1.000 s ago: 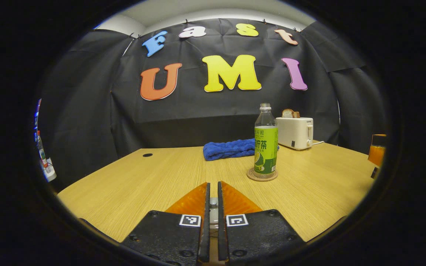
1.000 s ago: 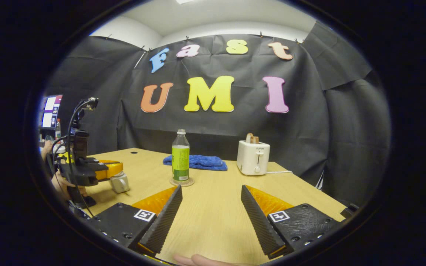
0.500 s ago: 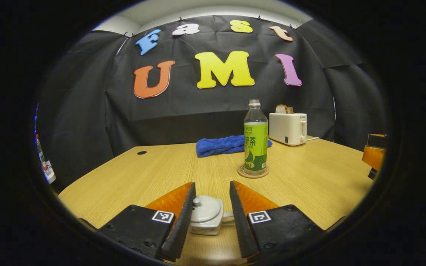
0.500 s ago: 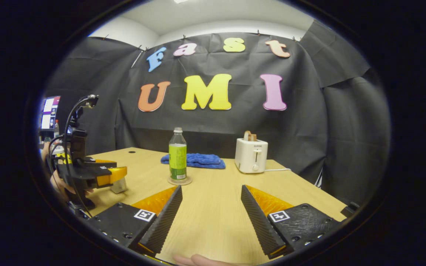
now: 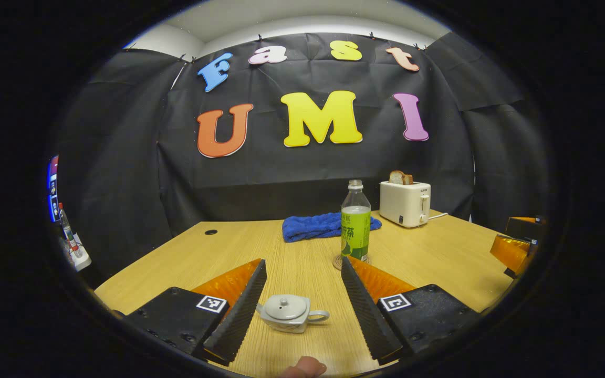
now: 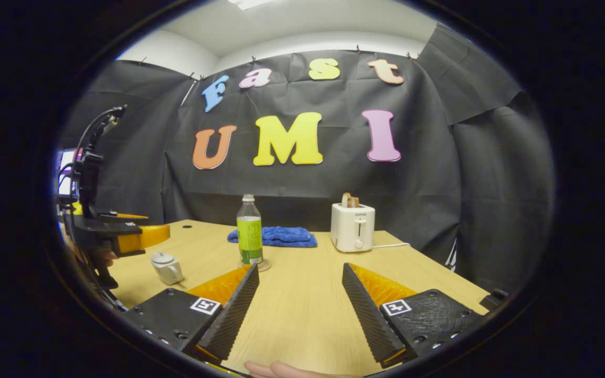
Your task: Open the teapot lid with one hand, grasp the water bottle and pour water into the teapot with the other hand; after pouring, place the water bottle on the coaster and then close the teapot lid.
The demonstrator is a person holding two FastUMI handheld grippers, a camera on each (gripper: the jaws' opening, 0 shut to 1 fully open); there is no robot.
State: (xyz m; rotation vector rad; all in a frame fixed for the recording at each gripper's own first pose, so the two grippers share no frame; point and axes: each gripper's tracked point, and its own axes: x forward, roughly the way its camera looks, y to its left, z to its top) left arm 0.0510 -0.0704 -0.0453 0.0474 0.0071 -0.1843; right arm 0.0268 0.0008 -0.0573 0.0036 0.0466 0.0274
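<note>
Currently, the left gripper (image 5: 302,310) has its fingers spread wide and holds nothing. In the left gripper view the teapot (image 5: 290,313) sits low at frame centre, between the two fingers and touching neither; its lid (image 5: 284,303) is on. A fingertip (image 5: 305,366) is cut off by the lower edge of the frame.

The bottle (image 5: 355,224) stands upright on the coaster (image 5: 338,261), right of centre; the right finger hides most of the coaster. Behind the bottle lies a blue towel (image 5: 313,226), with a toaster (image 5: 406,202) to its right. The right gripper (image 5: 515,247) is cropped at the right edge of the frame.

In the right gripper view, the right gripper (image 6: 300,302) also has its fingers spread wide, over bare table (image 6: 302,315). The left gripper (image 6: 124,239) hangs at mid-left, above the teapot (image 6: 167,266) and apart from it. The bottle (image 6: 250,237) stands left of centre on the coaster (image 6: 266,265). Whether the bottle carries a cap cannot be told.
</note>
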